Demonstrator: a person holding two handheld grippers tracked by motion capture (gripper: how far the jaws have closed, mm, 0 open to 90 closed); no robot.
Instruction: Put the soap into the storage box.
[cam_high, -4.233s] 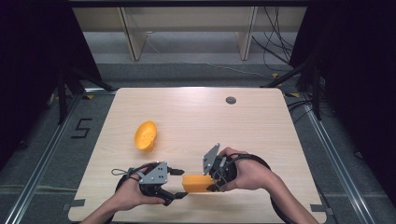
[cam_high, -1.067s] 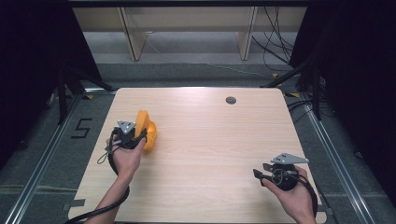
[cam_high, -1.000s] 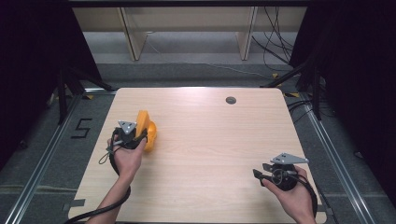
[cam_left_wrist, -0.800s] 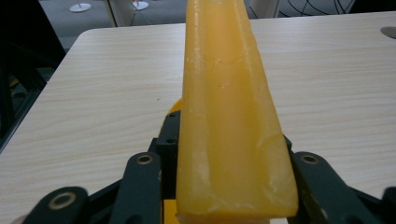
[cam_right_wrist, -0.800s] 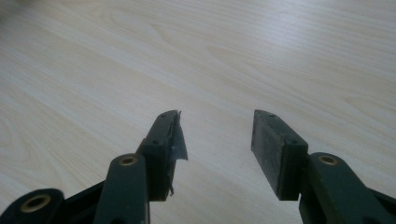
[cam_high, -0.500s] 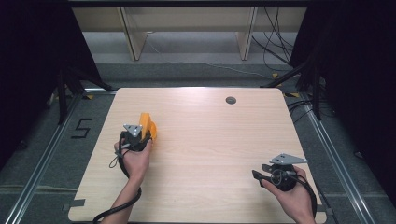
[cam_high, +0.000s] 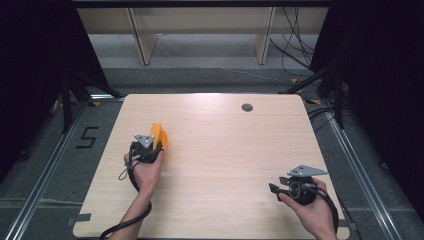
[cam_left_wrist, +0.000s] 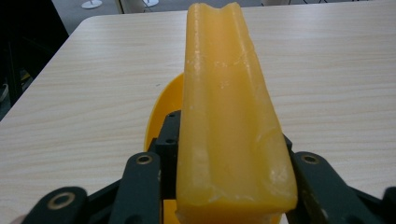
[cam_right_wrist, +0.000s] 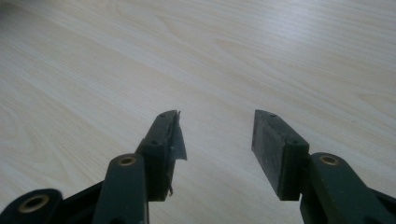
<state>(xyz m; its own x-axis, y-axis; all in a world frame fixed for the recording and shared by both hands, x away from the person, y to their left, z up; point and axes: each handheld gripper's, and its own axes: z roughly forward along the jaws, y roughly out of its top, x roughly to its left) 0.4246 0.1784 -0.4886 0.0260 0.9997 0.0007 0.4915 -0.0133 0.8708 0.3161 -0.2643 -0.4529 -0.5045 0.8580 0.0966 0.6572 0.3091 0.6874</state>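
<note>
While your left gripper (cam_left_wrist: 219, 186) clamps the yellow block (cam_left_wrist: 229, 112) above the orange dish (cam_high: 161, 137) near the table's (cam_high: 225, 150) left edge, right gripper (cam_right_wrist: 215, 140) parted and empty, a tilted release could topple it off.

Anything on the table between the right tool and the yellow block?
Nothing: in the high view, bare table separates the right tool from the yellow block.

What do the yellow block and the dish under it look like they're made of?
The yellow block looks waxy or soapy, perhaps butter-like: slightly translucent, dull sheen, soft rounded edges, small scuffs and a groove along the top. I can't be sure which. The dish looks like hard, smooth orange-yellow plastic with a thin, even, glossy rim. The table looks like pale wood-grain laminate.
</note>
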